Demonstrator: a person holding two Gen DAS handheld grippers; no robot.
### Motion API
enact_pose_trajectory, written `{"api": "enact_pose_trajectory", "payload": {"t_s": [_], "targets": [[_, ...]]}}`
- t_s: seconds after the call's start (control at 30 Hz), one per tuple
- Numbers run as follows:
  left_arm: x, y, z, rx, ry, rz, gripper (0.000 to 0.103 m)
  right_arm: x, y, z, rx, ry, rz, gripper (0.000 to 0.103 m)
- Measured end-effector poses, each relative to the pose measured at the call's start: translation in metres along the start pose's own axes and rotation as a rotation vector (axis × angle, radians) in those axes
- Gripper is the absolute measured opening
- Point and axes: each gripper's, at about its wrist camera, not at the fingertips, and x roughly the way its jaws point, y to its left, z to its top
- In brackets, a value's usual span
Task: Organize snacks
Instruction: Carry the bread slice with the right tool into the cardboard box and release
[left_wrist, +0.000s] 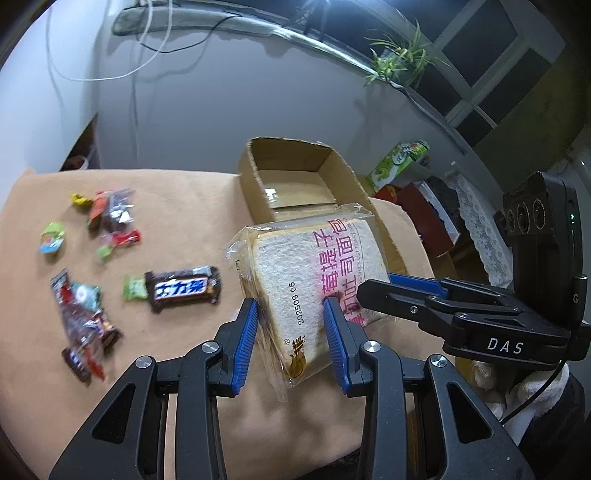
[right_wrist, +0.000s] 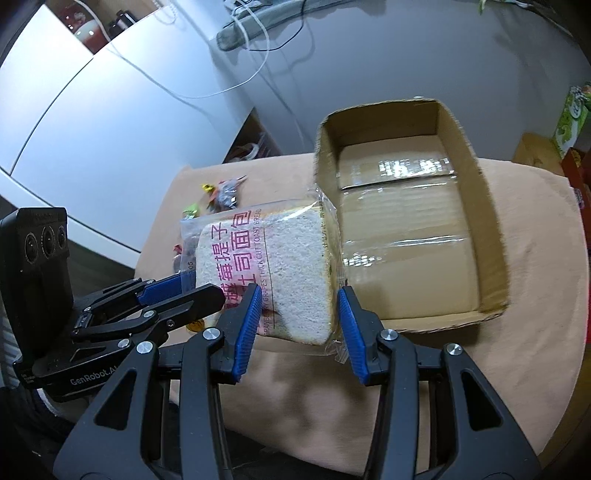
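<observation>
Squarely between both grippers' (left_wrist: 290, 314) pads: bread pack (left_wrist: 317, 266).

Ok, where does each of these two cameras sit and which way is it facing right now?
Left wrist: on the left gripper, looking down along its fingers at the bagged toast bread, the loose snacks and the cardboard box; the right gripper enters from the right.
Right wrist: on the right gripper, facing the bread and the empty box; the left gripper enters from the left.
Shared: bread gripped by both, box, tan tablecloth.
</observation>
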Motion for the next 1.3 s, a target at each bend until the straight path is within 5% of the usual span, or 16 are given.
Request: {"api": "enact_pose_trajectory", "payload": {"t_s": [0.63, 1.3], "targets": [[0.069, -0.049, 0.029, 0.078, 0.067, -0.047, 0.035, -0.003, -0.079, 0.023, 0.059, 0.008, -0.120, 0.045], [0.102, -0.059, 0.032, 0.108, 0.138, -0.005, 0.032, 0.016, -0.102, 0.026, 0.057, 0.038, -0.213, 0.045]]}}
